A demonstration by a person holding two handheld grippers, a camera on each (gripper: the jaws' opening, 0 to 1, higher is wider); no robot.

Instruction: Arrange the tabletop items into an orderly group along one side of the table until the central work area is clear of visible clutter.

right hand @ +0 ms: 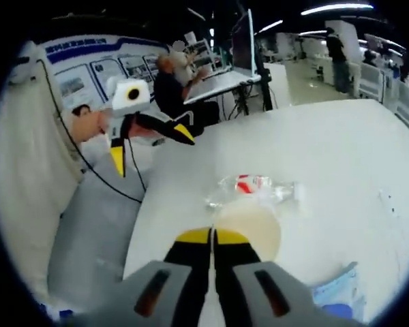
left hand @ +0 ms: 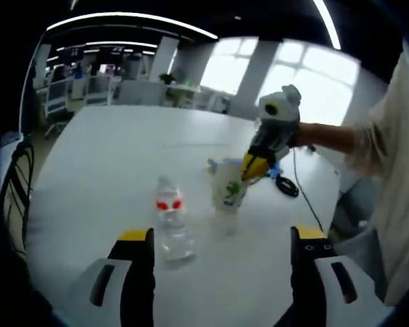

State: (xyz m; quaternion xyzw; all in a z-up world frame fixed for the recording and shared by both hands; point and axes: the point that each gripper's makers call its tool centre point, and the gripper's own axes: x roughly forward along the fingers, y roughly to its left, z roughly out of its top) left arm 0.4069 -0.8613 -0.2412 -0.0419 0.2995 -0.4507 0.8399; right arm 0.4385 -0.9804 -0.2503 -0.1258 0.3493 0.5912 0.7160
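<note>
A white paper cup (left hand: 228, 185) with a green print is near the middle of the white table (left hand: 109, 157). My right gripper (left hand: 254, 169) is shut on its rim; in the right gripper view its jaws (right hand: 213, 236) meet over the cup's open mouth (right hand: 253, 228). A clear plastic bottle (left hand: 170, 221) with a red label looks to lie on its side just left of the cup, and beyond the cup (right hand: 255, 187) in the right gripper view. My left gripper (left hand: 221, 238) is open in front of both, touching neither, and hangs open off the table's edge (right hand: 150, 144).
A blue-and-white packet (right hand: 337, 289) lies beside the cup. A black cable (left hand: 286, 185) runs over the table's right edge. A dark chair (left hand: 13, 184) stands at the left side. A person's sleeve (left hand: 395, 170) is on the right. Desks and seated people are farther off.
</note>
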